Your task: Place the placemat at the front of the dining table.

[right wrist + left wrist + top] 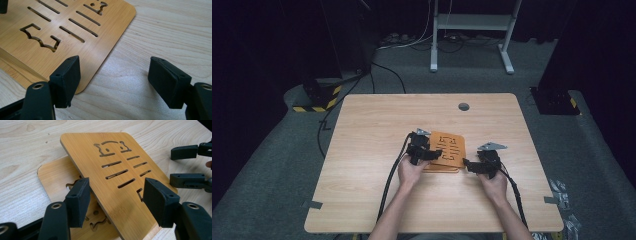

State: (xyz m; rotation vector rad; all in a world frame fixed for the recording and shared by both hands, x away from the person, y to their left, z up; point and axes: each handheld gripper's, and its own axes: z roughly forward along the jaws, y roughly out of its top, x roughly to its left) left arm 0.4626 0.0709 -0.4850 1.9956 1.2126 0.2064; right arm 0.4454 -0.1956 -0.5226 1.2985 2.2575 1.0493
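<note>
Looking down from the high view, a light wooden table [377, 130] carries an orange bamboo stand [448, 150] just right of its middle; the left gripper [428, 154] lies at the stand's nine o'clock edge and the right gripper [468, 164] just off its four o'clock corner, each in a hand, with a round cable hole [463, 106] at twelve o'clock on the table. Along the left gripper view, the slotted top panel [117, 167] of the stand is tilted up off the base panel [55, 176] below it, and the left gripper's jaws stand spread on either side of the raised panel's near end; whether the pads press on it cannot be told. The right gripper's jaws appear at three o'clock, apart, over bare table. Along the right gripper view, the stand fills the ten o'clock part, its rounded corner just beside the left jaw; both jaws stand spread with nothing pinched between them, only table wood.
</note>
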